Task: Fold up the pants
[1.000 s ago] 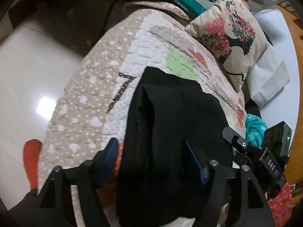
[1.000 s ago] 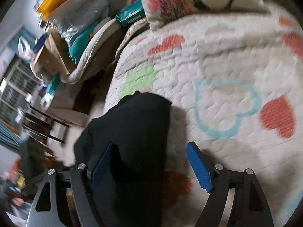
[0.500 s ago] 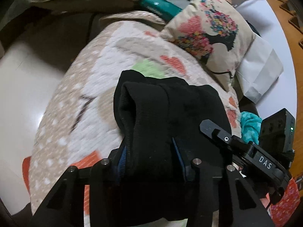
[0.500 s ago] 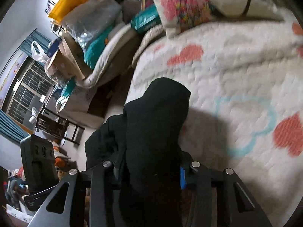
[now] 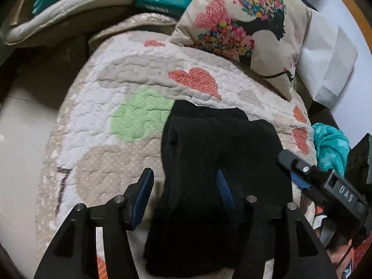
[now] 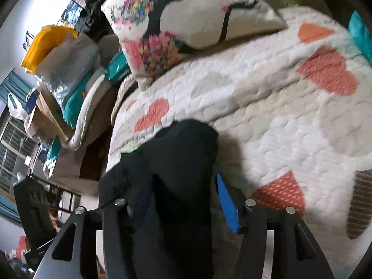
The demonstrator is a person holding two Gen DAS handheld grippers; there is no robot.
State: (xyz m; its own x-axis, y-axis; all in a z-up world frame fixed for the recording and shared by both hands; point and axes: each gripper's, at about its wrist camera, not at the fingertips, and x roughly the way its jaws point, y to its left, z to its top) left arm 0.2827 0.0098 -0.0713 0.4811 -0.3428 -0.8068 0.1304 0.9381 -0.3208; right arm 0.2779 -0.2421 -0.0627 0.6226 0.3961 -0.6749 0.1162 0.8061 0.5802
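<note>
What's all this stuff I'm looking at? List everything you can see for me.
Pants: one, black, folded in a bundle on the quilt.
Quilt: one, cream with coral, green and tan shapes, covering the bed.
Cushion: one, beige with a flower-haired woman print, at the quilt's far end.
Teal cloth: one, off the quilt's right edge.
Teal packet: one, behind the cushion.
Yellow bag: one, on the pile beside the bed.
Left gripper: black, blue pads, jaws open around the pants.
Right gripper: black, blue pads, jaws open around the pants.
</note>
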